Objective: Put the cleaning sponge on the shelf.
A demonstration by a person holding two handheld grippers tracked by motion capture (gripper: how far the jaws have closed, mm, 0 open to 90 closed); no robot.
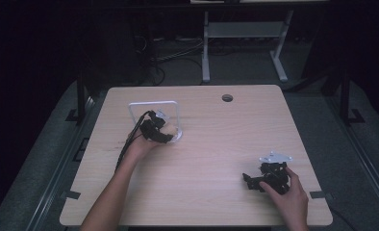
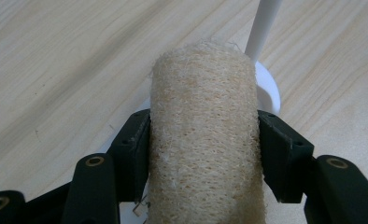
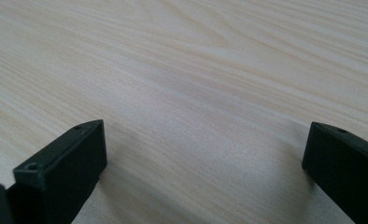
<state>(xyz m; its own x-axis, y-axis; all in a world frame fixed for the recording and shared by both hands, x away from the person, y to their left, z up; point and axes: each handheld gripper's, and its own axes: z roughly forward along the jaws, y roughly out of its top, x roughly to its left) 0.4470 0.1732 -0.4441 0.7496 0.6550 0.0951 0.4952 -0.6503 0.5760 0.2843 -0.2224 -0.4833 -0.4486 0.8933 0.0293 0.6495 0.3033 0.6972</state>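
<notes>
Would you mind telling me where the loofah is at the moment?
The loofah is clamped between the jaws of the left gripper, left of the table's centre in the high view, right by the white stand.

Loofah roll [image 2: 204,135] lies before the stand [image 1: 154,120], perhaps touching its base.

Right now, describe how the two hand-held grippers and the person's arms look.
Both grippers are black. The left gripper trails a dark cable toward the forearm; its jaws carry brass-coloured rivets. The right gripper bears a grey three-cornered plate on top. Both forearms are bare, with no sleeves showing.
</notes>
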